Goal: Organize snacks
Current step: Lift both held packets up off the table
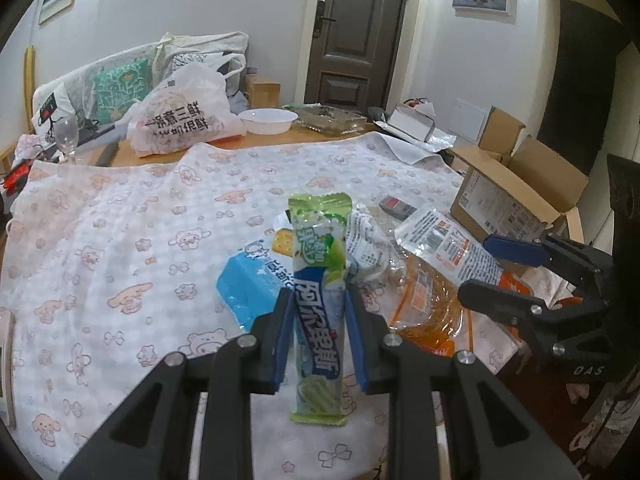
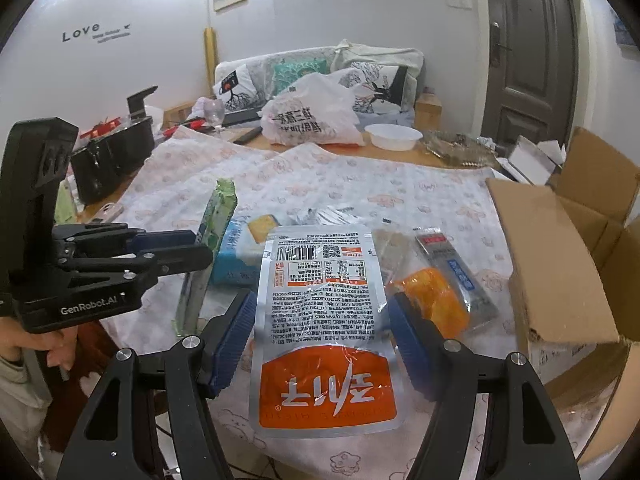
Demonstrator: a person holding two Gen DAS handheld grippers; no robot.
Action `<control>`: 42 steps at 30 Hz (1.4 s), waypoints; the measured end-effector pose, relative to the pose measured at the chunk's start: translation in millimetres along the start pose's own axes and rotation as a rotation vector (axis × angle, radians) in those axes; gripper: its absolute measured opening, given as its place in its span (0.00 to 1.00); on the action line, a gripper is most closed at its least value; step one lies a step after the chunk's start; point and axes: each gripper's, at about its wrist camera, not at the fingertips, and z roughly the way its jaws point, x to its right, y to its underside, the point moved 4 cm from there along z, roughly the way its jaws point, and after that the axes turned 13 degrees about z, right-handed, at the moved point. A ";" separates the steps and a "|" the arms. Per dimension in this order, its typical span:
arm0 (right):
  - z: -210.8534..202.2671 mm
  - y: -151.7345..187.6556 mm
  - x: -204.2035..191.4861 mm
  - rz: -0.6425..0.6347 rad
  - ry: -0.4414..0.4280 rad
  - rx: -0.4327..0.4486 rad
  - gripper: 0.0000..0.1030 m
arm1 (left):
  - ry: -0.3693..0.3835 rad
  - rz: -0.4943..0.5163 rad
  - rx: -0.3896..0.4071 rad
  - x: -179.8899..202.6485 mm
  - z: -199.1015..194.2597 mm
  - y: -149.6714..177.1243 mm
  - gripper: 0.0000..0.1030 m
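Barely begun: left tool (image 1: 320,308) clenches the green candy pack (image 1: 319,280); right tool (image 2: 320,320), released, straddles the orange pouch (image 2: 324,320); cardboard box (image 2: 560,264) at the surface's right edge seems unfilled.

A white bowl (image 1: 268,121) sits on the desk (image 1: 256,141) beside a printed plastic bag (image 1: 182,120). A wine glass (image 1: 66,134) stands at the far left. Behind the bowl lies what looks like a glass tray (image 1: 332,119).
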 end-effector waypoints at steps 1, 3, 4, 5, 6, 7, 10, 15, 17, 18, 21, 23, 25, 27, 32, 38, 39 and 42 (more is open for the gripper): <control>1.0 -0.1 1.3 0.005 0.000 -0.002 0.63 | -0.001 0.003 -0.005 0.5 2.5 0.1 0.22; 1.7 -0.1 1.7 0.011 -0.001 -0.003 0.63 | -0.012 0.015 -0.025 1.5 13.4 1.9 0.22; 2.3 -0.2 2.1 0.012 0.000 -0.003 0.63 | -0.013 0.019 -0.043 2.8 19.3 3.7 0.22; 2.8 0.1 1.9 0.012 -0.001 -0.003 0.63 | -0.005 0.026 -0.036 5.6 22.0 5.2 0.23; 3.0 0.5 2.2 0.013 -0.002 -0.004 0.63 | 0.017 0.033 -0.042 9.4 23.3 6.5 0.22; 3.5 1.7 2.8 0.014 -0.003 -0.006 0.63 | 0.036 0.035 -0.052 12.6 24.1 8.3 0.22; 4.0 3.8 8.0 0.022 0.000 -0.011 0.63 | 0.065 0.078 -0.063 25.7 22.5 17.1 0.23; 5.9 7.2 16.7 0.050 0.004 -0.018 0.63 | 0.061 0.113 -0.112 36.3 37.3 31.0 0.23; 6.6 9.4 18.1 0.051 0.003 -0.021 0.63 | 0.068 0.107 -0.111 35.5 37.0 31.7 0.24; 6.4 10.3 18.3 0.051 0.003 -0.022 0.63 | 0.072 0.097 -0.111 34.1 37.3 32.2 0.25; 7.0 12.2 18.6 0.056 -0.002 -0.028 0.63 | 0.069 0.093 -0.116 32.9 36.8 34.0 0.28; 7.8 13.3 18.2 0.055 -0.004 -0.032 0.63 | 0.063 0.108 -0.126 33.8 33.0 34.3 0.29; 7.9 13.8 17.9 0.055 -0.007 -0.034 0.63 | 0.073 0.107 -0.125 34.5 27.7 35.7 0.29; 8.4 13.8 17.7 0.055 -0.009 -0.034 0.63 | 0.081 0.111 -0.141 36.8 26.9 40.8 0.29; 7.8 13.5 17.8 0.054 -0.008 -0.035 0.63 | 0.018 0.151 -0.129 41.4 26.4 45.5 0.23; 2.3 9.5 13.4 0.051 -0.014 -0.020 0.63 | 0.011 0.132 -0.102 38.3 17.0 38.0 0.23; 0.1 7.1 10.5 0.044 -0.020 -0.015 0.63 | 0.010 0.130 -0.084 37.8 11.2 33.3 0.23; -10.9 -3.2 1.1 0.021 -0.039 0.017 0.63 | 0.002 0.105 -0.037 31.5 -6.5 16.1 0.23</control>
